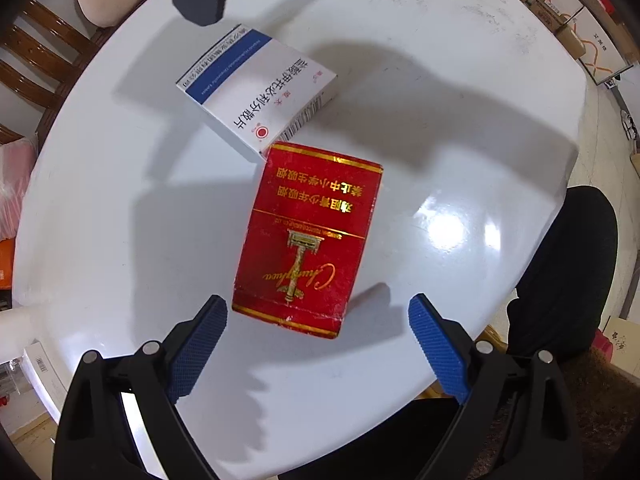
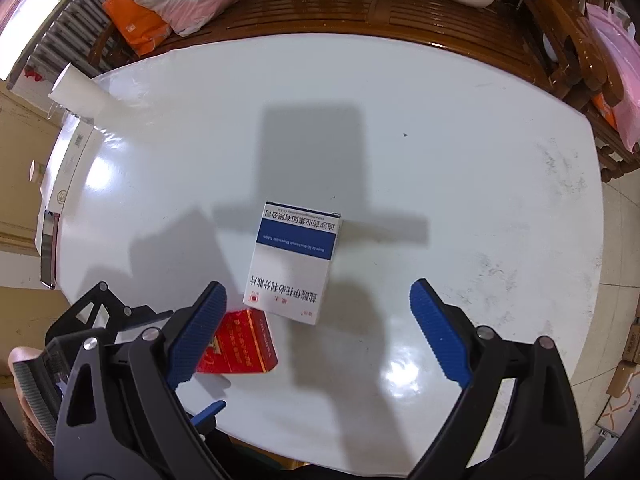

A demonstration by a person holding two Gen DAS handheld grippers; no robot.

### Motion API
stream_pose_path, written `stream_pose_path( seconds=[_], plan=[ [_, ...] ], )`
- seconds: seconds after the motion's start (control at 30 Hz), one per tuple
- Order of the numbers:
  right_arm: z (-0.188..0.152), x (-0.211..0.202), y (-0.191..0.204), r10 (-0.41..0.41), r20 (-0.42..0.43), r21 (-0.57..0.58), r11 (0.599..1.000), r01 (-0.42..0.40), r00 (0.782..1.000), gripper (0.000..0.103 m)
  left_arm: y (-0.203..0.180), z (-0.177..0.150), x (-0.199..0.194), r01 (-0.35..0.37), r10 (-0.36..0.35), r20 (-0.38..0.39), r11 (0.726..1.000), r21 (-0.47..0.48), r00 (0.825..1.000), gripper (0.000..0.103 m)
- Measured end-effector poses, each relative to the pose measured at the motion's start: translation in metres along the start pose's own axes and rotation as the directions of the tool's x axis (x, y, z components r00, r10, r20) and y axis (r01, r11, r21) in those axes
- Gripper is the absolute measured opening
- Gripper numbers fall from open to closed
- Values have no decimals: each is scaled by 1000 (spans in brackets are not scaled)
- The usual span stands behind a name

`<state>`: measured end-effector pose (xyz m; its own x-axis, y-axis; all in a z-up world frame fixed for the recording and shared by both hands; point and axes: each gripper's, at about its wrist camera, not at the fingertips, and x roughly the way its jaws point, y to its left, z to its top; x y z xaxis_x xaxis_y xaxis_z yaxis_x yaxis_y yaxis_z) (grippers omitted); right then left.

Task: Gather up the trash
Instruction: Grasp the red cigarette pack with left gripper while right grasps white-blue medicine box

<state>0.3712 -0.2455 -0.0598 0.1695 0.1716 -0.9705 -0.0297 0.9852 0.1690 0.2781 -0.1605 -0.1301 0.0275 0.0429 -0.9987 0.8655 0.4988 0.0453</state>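
We hold both tools above the white table [image 1: 460, 80], and neither has anything in it. The left gripper [image 1: 316, 312] has its jaws spread wide, and the red cigarette pack [image 1: 308, 240] lies flat just ahead of it at twelve o'clock, its near edge sitting between the two blue pads [image 1: 196, 352]. The right gripper [image 2: 318, 298] is likewise spread and empty, with the white and blue medicine box [image 2: 294, 264] lying flat at its twelve o'clock. In the left wrist view the box sits at eleven o'clock from the pack, one corner touching or nearly touching the pack's far edge.

We judge the step in hand to be the first pick-up, one box per tool. To do it well, we line each tool up with the long axis of its box, so the pads close across the short width, and lower until the tips reach the tabletop before we squeeze. Because the two boxes meet at a corner, we lift the pack straight up rather than dragging it, or it may push the box along. No bin shows in either view.
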Motion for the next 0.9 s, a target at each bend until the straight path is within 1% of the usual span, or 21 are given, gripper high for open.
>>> stream_pose_path(
  seconds=[0.27, 0.47, 0.57, 0.7, 0.73, 0.9],
  plan=[
    [12, 16, -2, 22, -24, 25, 999, -22, 999, 91, 6, -1, 5, 28, -28, 14, 1000, -9, 1000, 90],
    [22, 38, -1, 20, -76, 47, 999, -16, 997, 91, 12, 1, 9, 40, -40, 14, 999, -3, 999, 90],
    [24, 50, 3, 1, -97, 37, 999, 2, 995, 91, 14, 1, 11, 55, -55, 21, 998, -8, 998, 91],
    [24, 67, 8, -16, -139, 22, 1000, 19, 990, 91, 17, 3, 11, 55, -55, 28, 998, -14, 998, 91],
    [23, 71, 8, -20, -146, 19, 1000, 23, 989, 91, 21, 12, 9, 56, -56, 28, 998, -11, 998, 91],
    [21, 74, 14, -51, -133, -4, 999, 51, 990, 92, 18, 12, 7, 55, -54, 49, 998, -19, 997, 91]
  ],
)
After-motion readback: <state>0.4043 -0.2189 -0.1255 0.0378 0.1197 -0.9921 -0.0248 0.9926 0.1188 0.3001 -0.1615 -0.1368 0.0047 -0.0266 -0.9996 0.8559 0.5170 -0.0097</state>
